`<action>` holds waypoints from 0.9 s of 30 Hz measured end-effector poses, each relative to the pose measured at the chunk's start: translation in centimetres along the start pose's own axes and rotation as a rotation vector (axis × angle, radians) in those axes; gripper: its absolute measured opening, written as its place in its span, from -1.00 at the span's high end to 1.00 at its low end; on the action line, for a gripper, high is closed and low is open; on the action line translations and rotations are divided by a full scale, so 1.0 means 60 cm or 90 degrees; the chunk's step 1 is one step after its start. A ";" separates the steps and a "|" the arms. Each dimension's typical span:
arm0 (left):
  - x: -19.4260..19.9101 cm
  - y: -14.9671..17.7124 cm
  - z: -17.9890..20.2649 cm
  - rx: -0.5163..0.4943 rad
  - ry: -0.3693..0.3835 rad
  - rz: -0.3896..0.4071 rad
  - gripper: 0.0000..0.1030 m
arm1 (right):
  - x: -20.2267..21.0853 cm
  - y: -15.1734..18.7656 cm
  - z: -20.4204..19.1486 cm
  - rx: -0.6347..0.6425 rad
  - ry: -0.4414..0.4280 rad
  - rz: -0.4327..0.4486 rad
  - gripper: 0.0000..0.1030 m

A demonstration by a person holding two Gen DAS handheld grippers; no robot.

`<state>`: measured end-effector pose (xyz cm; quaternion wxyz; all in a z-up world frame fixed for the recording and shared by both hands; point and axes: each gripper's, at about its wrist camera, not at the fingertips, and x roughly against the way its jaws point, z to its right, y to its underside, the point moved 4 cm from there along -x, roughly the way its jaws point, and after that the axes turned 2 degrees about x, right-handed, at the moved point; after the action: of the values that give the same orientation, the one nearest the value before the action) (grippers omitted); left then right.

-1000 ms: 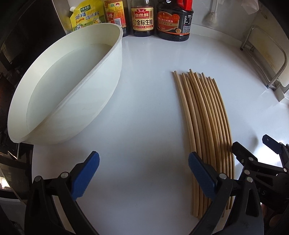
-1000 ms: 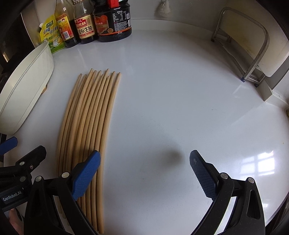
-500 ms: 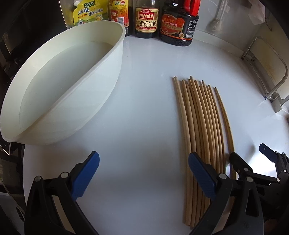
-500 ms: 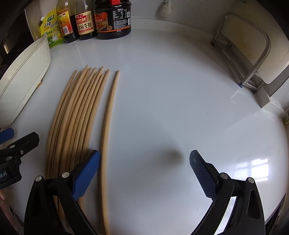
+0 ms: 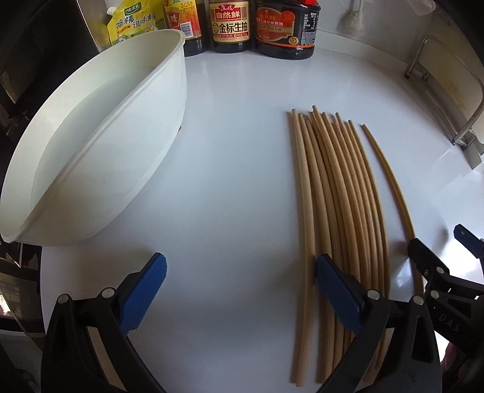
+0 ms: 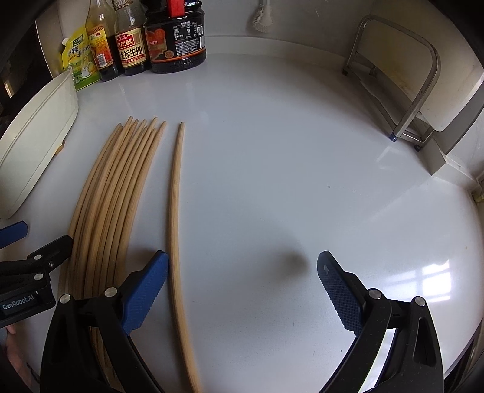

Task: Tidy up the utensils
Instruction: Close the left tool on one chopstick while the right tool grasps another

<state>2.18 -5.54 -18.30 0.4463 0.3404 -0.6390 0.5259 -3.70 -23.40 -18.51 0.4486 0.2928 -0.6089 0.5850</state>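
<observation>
A bundle of chopsticks lies on the glossy white countertop; they are slim, round, pale wooden sticks, packed side by side and running from near to far, their tips fanning slightly at the far end; a single chopstick of the same smooth, light wood lies just right of the bundle, apart from it and nearly parallel. The left gripper hovers low at the near edge with its fingers spread wide and nothing between them; its right blue pad, ribbed rubber on a black frame, sits over the near part of the bundle. The right gripper is likewise wide open and holds nothing; its left blue pad, finely cross-hatched, sits between the bundle and the single chopstick, and whether it touches either cannot be told. A large white plastic basin, deep and oval with a smooth rim, stands to the left; dark sauce bottles with bright labels line the far wall; a bent metal rack stands at the far right.
</observation>
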 end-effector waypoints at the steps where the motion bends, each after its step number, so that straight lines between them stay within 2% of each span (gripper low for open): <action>1: 0.001 0.001 -0.002 0.003 0.004 0.003 -0.89 | 0.001 0.000 -0.001 0.003 0.002 0.002 -0.82; 4: 0.000 0.003 -0.006 0.006 0.005 0.000 -0.89 | 0.002 0.000 -0.006 0.015 0.008 0.009 -0.82; 6: 0.000 0.001 -0.004 -0.004 0.005 0.007 -0.84 | 0.005 0.002 -0.011 0.026 0.004 0.017 -0.68; 7: 0.002 0.002 -0.001 -0.010 0.010 0.012 -0.74 | 0.007 0.002 -0.015 0.032 0.000 0.020 -0.63; 9: 0.006 0.000 0.009 -0.022 0.026 0.018 -0.50 | 0.010 0.003 -0.022 0.044 -0.014 0.024 -0.35; 10: 0.009 0.001 0.013 -0.030 0.035 0.022 -0.30 | 0.012 0.003 -0.026 0.051 -0.023 0.023 -0.27; 11: 0.012 0.003 0.014 -0.037 0.043 0.025 -0.10 | 0.014 0.004 -0.031 0.058 -0.032 0.022 -0.08; 12: 0.013 0.004 0.017 -0.042 0.052 0.026 0.01 | 0.016 0.004 -0.038 0.068 -0.045 0.021 0.17; 13: 0.015 0.005 0.020 -0.047 0.063 0.025 0.23 | 0.017 0.004 -0.045 0.078 -0.060 0.017 0.31; 14: 0.016 0.004 0.021 -0.053 0.066 0.026 0.51 | 0.018 0.003 -0.052 0.088 -0.068 0.014 0.56; 15: 0.017 0.004 0.024 -0.060 0.071 0.024 0.66 | 0.019 0.003 -0.058 0.099 -0.066 0.011 0.83; 16: 0.018 0.005 0.026 -0.064 0.077 0.020 0.85 | 0.020 0.002 -0.063 0.106 -0.063 0.009 0.88; 20: 0.018 0.007 0.017 -0.054 0.093 0.008 0.85 | 0.021 -0.001 -0.056 0.080 -0.082 -0.001 0.88; 27: 0.059 -0.012 0.028 -0.058 0.121 0.026 0.86 | 0.065 -0.020 -0.038 0.020 -0.112 0.013 0.88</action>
<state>1.15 -7.21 -14.83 0.5093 0.2552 -0.6237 0.5352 -3.81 -20.72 -14.71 0.3831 0.3436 -0.6396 0.5710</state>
